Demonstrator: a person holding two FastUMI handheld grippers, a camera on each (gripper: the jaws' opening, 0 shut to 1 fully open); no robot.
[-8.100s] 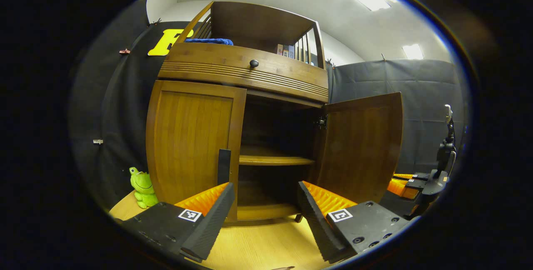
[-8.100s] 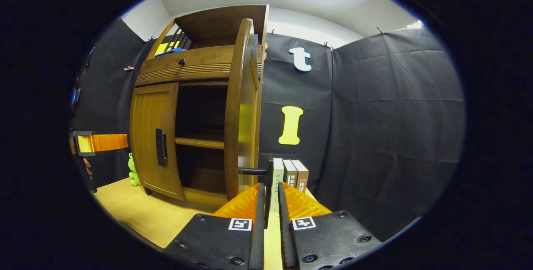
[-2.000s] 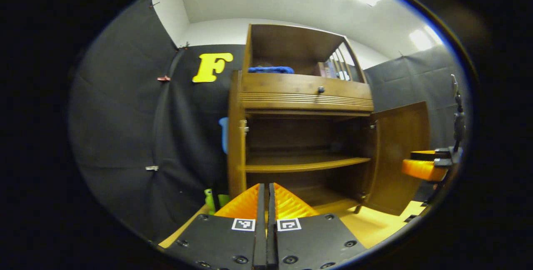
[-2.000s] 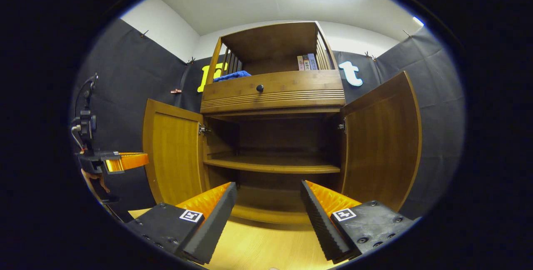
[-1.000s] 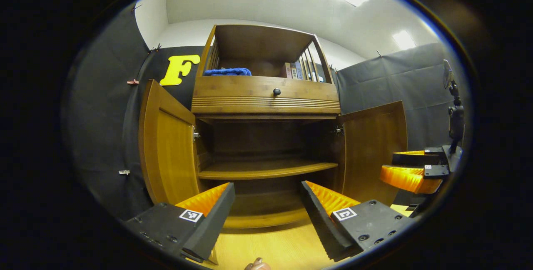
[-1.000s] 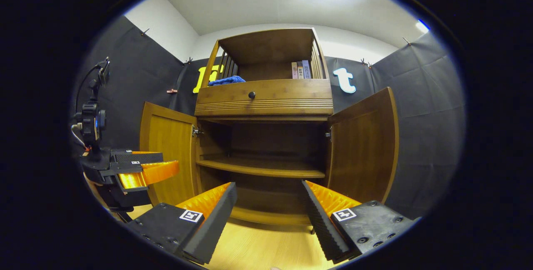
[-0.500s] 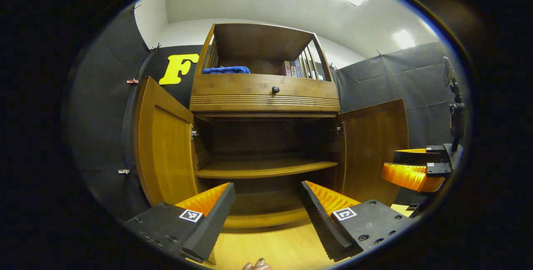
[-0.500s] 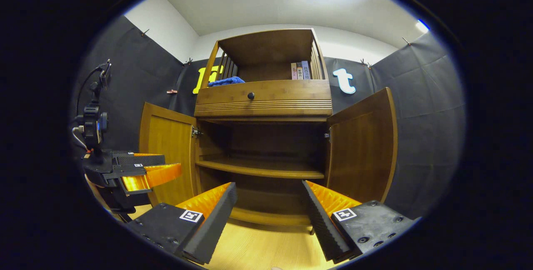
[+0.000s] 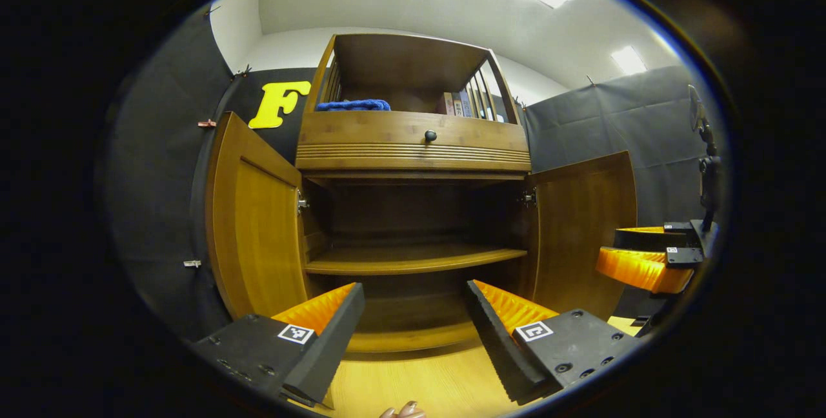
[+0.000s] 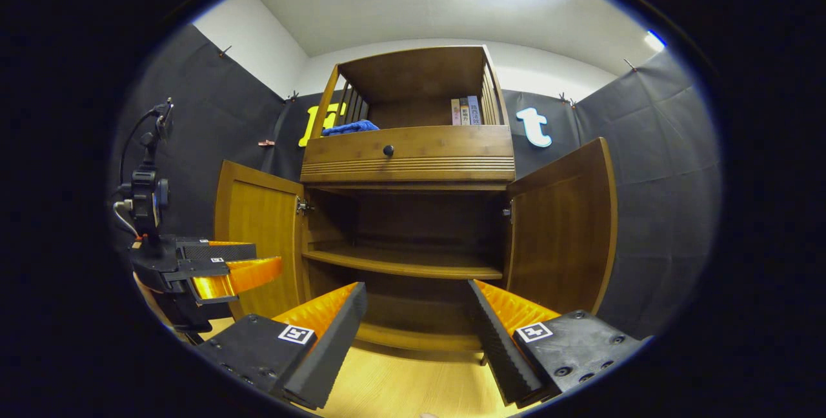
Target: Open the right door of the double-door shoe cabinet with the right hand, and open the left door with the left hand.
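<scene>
The wooden shoe cabinet (image 9: 413,147) (image 10: 408,160) faces both cameras with both doors swung wide. Its left door (image 9: 248,224) (image 10: 258,237) and right door (image 9: 584,224) (image 10: 561,237) stand outward, baring a dark interior with one shelf (image 9: 406,258) (image 10: 403,263). My left gripper (image 9: 413,315) is open, back from the cabinet front, nothing between its fingers; it is also at the left edge of the right gripper view (image 10: 248,269). My right gripper (image 10: 416,315) is open and empty too, and appears at the right edge of the left gripper view (image 9: 626,257).
A drawer with a dark knob (image 9: 430,136) sits above the doors. On the top shelf lie a blue cloth (image 9: 352,105) and some books (image 10: 466,110). The light wooden floor (image 9: 419,386) lies in front. A fingertip (image 9: 403,411) shows at the bottom edge.
Two seconds ago my left gripper was shut beside the cabinet's left side; it has since opened and turned to face the front. Over the last second both grippers barely moved.
</scene>
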